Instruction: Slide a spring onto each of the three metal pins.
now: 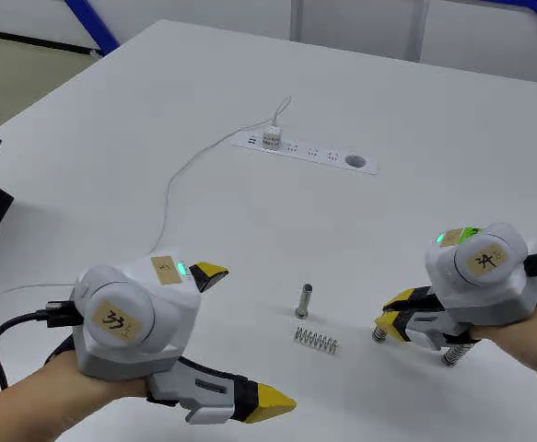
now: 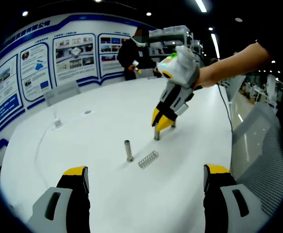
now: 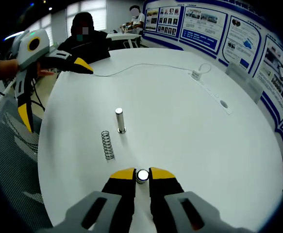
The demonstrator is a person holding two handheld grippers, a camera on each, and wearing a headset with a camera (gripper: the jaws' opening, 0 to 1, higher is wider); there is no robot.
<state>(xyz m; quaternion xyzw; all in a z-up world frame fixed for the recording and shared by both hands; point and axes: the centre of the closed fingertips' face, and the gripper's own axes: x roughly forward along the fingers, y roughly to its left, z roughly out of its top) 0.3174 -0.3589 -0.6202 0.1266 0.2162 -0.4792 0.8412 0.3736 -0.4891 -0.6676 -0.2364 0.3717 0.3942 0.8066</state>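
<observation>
Left gripper (image 1: 240, 337) is hovering over the bench (image 1: 250, 110), jaws spread wide and empty. A bare pin (image 1: 304, 301) is standing mid-bench, with a loose spring (image 1: 315, 340) lying just beside it. Right gripper (image 1: 390, 313) is pinching the second pin (image 3: 142, 175) by its top. The third pin (image 1: 452, 354) is seemingly wearing its spring. The next move is likely lifting the loose spring and aligning it over the bare pin.

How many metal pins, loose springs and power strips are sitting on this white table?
metal pins: 3
loose springs: 1
power strips: 1
Total: 5
</observation>
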